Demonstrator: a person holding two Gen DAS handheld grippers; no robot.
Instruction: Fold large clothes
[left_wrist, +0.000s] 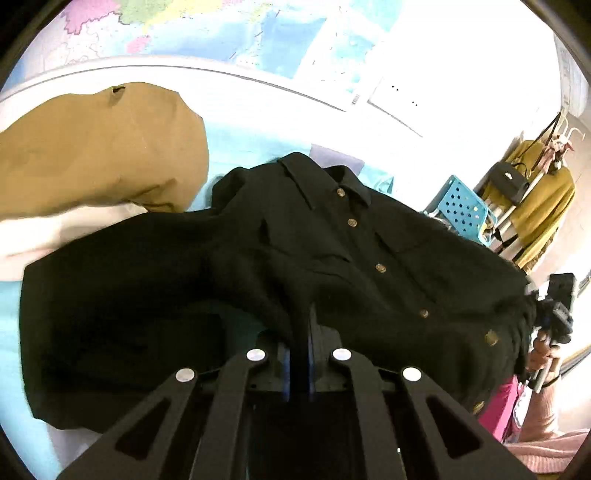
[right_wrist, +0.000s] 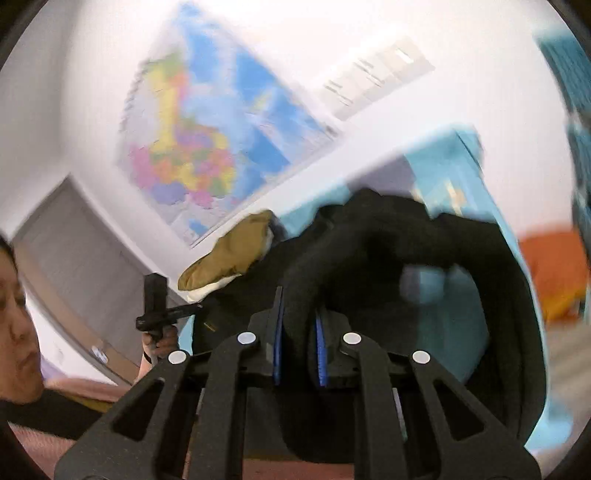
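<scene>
Black button-front jacket (left_wrist: 332, 258) spread face up over the light blue cover (left_wrist: 243, 155), collar at the far end, brass buttons running down toward the near right. Left gripper (left_wrist: 300, 354) closed on a pinched ridge of the jacket's near hem, fabric rising out of the narrow gap between the blue-lined pads. Right gripper (right_wrist: 299, 343) likewise clamped on a thick roll of the same black cloth, lifted enough that the wall map (right_wrist: 214, 140) fills much of that view; heavy motion blur there, so exact grip point on the garment not readable.

Tan garment (left_wrist: 99, 151) piled at far left over a cream one (left_wrist: 44, 236), touching the jacket's left sleeve area. Blue perforated basket (left_wrist: 461, 206) and a clothes rack (left_wrist: 532, 192) beyond the right edge of the cover.

Probable step: carrying the near hem up and over toward the collar for a crosswise fold.

- Keep both grips level and moving together; unequal height skews the fold line.
- Hold tension across the hem between the two grippers to prevent sagging at the button placket.
- Lift clear of the sleeves before travelling far, avoiding drag on the tan garment.
- Lower flat, align hem with the shoulders, then release.
</scene>
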